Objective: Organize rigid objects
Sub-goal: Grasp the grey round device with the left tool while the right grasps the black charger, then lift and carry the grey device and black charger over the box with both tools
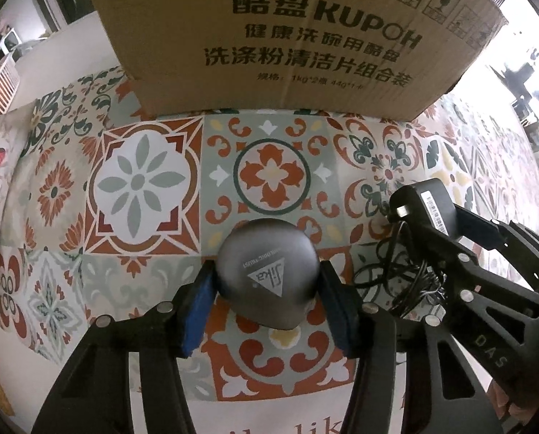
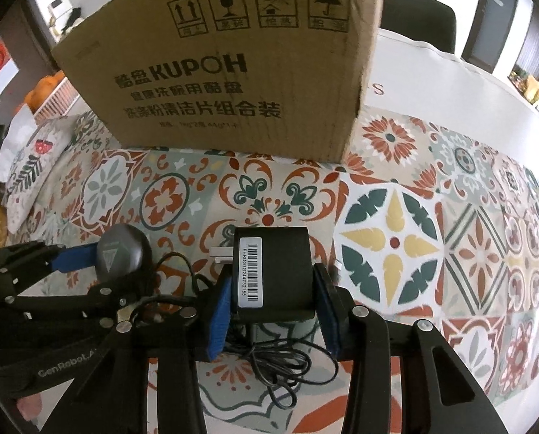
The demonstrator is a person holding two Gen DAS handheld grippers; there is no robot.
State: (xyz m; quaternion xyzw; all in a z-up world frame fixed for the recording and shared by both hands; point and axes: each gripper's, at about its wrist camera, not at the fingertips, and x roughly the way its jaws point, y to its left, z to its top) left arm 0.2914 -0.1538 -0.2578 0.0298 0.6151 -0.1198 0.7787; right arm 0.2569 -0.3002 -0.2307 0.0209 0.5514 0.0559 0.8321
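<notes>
On the desk (image 1: 150, 181), covered by a patterned tile-print cloth, a cardboard box (image 1: 287, 36) printed "KUPOH" stands at the far side, upright, its printed face toward both cameras.

Left gripper (image 1: 267, 289): blue pads pressed on either side of a grey rounded object (image 1: 267, 275) bearing a triangular logo. Pinching it; whether it rests on the cloth or is lifted cannot be told. Object sits in front of the box, well short of it.

Right gripper (image 2: 271, 285): blue pads clamped on the two sides of a black power adapter (image 2: 271, 271), barcode label facing up, metal plug prongs pointing left. Its black cable (image 2: 280, 358) lies in a loose tangle on the cloth beneath and behind the adapter.

Both grippers sit side by side, near each other; the adapter is just right of the grey object. Box is apart from both held items.
</notes>
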